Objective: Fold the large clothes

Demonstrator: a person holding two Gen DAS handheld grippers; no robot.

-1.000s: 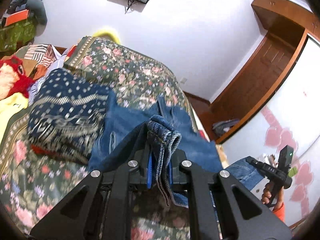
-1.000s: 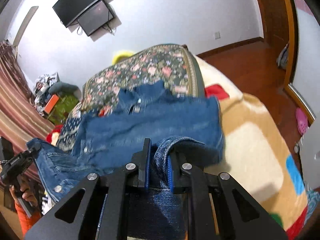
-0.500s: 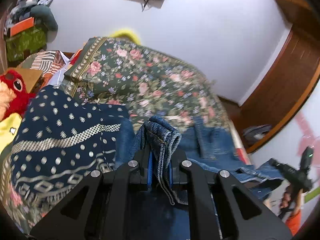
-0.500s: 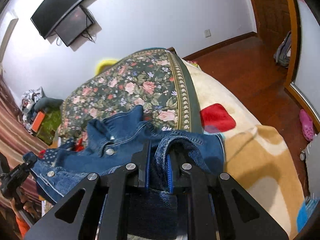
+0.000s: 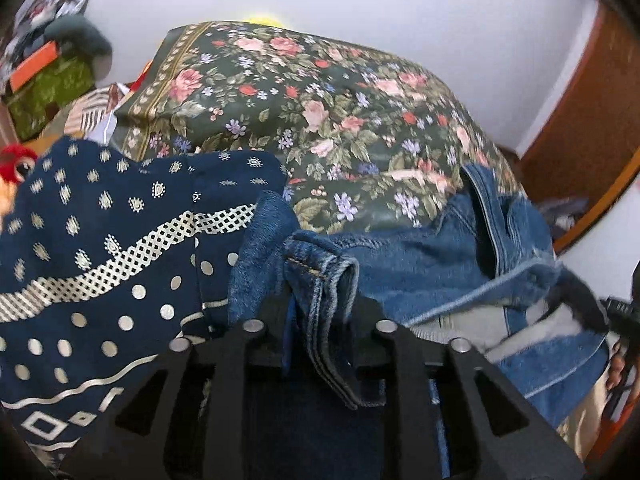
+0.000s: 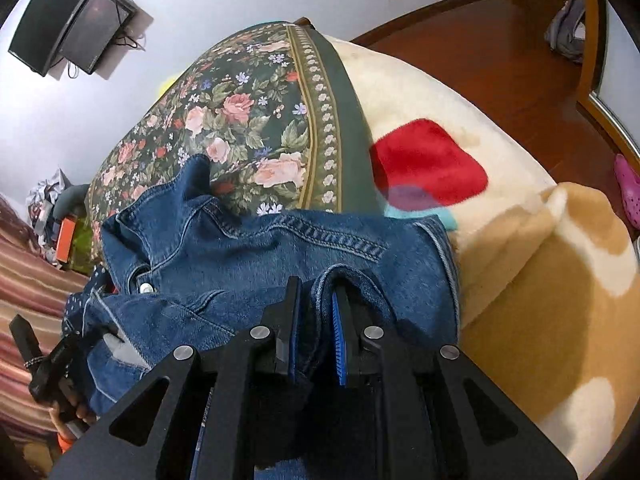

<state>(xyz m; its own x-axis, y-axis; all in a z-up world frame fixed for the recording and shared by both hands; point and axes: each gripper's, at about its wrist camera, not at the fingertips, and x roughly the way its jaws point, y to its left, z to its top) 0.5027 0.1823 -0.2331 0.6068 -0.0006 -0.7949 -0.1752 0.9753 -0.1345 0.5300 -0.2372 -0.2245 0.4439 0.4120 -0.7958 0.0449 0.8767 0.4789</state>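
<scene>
A blue denim jacket (image 5: 432, 264) lies on the bed, its collar toward the floral cover. My left gripper (image 5: 320, 312) is shut on a folded hem of the jacket (image 5: 328, 280), low over the bed. My right gripper (image 6: 316, 304) is shut on another denim edge (image 6: 348, 280) at the jacket's right side (image 6: 280, 248). In the right wrist view the left gripper (image 6: 48, 364) shows at the lower left with denim hanging from it. Both hold the jacket's lower edge doubled over the upper part.
A dark floral bedcover (image 5: 304, 104) spreads beyond the jacket. A navy patterned cloth (image 5: 100, 240) lies left of it. A cream blanket (image 6: 520, 240) with a red patch (image 6: 428, 164) lies right. Clutter (image 5: 44, 76) stands by the left wall; wooden floor (image 6: 500, 52) lies beyond.
Both grippers have moved forward and down toward the collar, carrying the denim edge over the jacket. The jacket's visible spread has shortened as it doubles over.
</scene>
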